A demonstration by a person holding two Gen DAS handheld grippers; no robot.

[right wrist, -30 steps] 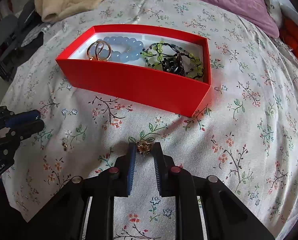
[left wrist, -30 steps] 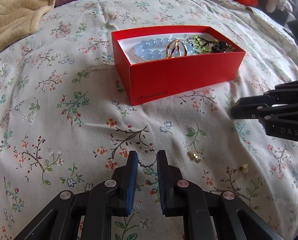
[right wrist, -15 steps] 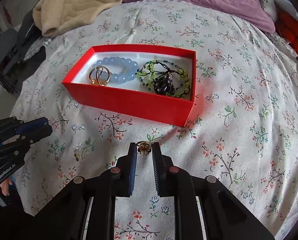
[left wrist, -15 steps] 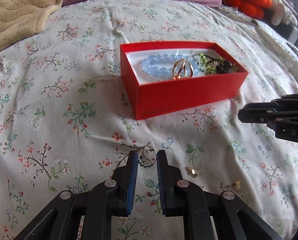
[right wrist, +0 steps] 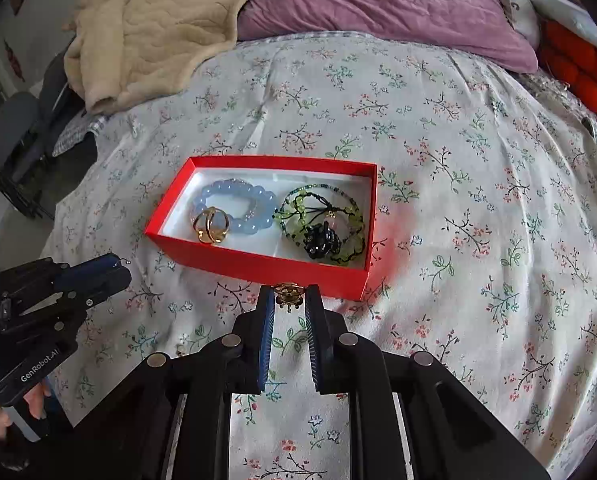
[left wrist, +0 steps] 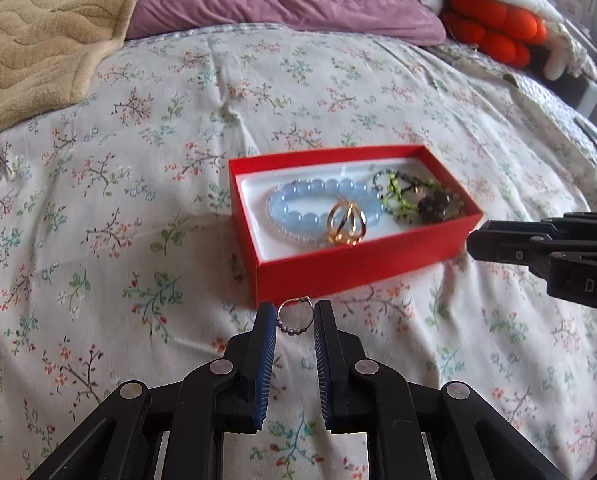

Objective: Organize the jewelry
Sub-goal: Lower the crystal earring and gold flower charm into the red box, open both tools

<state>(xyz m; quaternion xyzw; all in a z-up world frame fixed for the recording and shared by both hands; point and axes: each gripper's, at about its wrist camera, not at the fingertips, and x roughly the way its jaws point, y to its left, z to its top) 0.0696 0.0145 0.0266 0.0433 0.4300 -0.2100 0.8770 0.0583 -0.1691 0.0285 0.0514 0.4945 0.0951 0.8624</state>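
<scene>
The left gripper [left wrist: 295, 316] is clenched on a thin beaded ring [left wrist: 296, 315], pinched upright between its blue pads just near of the red box [left wrist: 354, 268]. The right gripper [right wrist: 289, 300] likewise grips a small gold ring [right wrist: 288, 294] at its fingertips, close to the near wall of the same box. Inside the box, on a white lining, a pale blue bead bracelet [right wrist: 234, 204] lies at the left with a gold double ring [right wrist: 211, 230] resting on it; a tangle of green and dark beaded bracelets [right wrist: 322, 224] fills the right. The box sits on a floral bedspread [right wrist: 478, 200], with a beige blanket [right wrist: 158, 28] and purple pillow [right wrist: 378, 0] at the far side
</scene>
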